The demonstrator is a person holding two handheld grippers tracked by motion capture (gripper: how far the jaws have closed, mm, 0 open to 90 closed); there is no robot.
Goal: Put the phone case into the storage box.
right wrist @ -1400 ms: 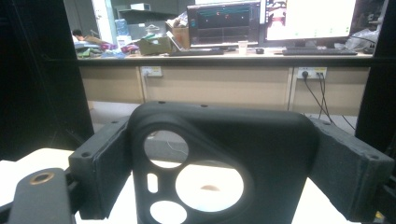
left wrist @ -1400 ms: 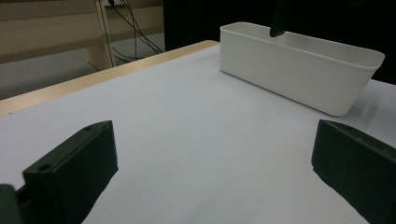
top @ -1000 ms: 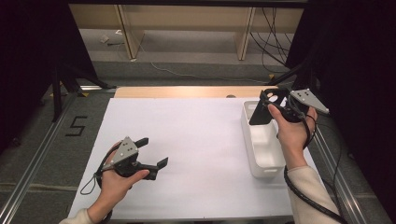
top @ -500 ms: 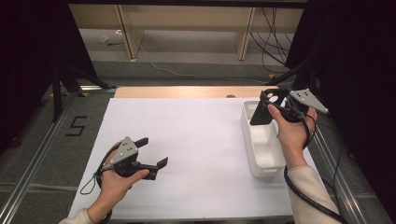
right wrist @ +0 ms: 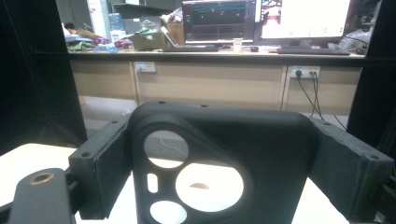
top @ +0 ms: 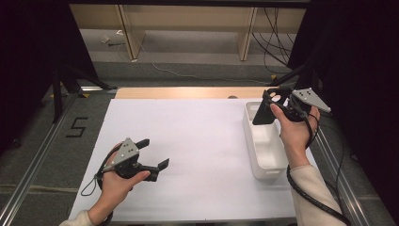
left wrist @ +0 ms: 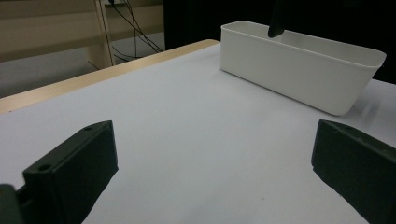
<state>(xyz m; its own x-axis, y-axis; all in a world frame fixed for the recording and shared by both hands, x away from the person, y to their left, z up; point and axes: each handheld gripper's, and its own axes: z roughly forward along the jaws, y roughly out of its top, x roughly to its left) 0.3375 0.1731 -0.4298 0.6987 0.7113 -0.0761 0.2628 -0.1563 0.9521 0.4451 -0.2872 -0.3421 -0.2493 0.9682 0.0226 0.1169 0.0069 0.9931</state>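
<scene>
Right gripper [top: 269, 109] clamps black phone case [right wrist: 219, 163] above white bin [top: 266, 141] at table's right edge, not yet dropped; left gripper [top: 153, 155] wide, empty.

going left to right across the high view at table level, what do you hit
left claw → bare white table → white bin → black phone case held over the bin's far end → right claw

Right gripper view: the black phone case [right wrist: 219, 163] runs off the frame at 6 o'clock, its lower end unseen; monitor [right wrist: 217, 18] text too small to read.
</scene>
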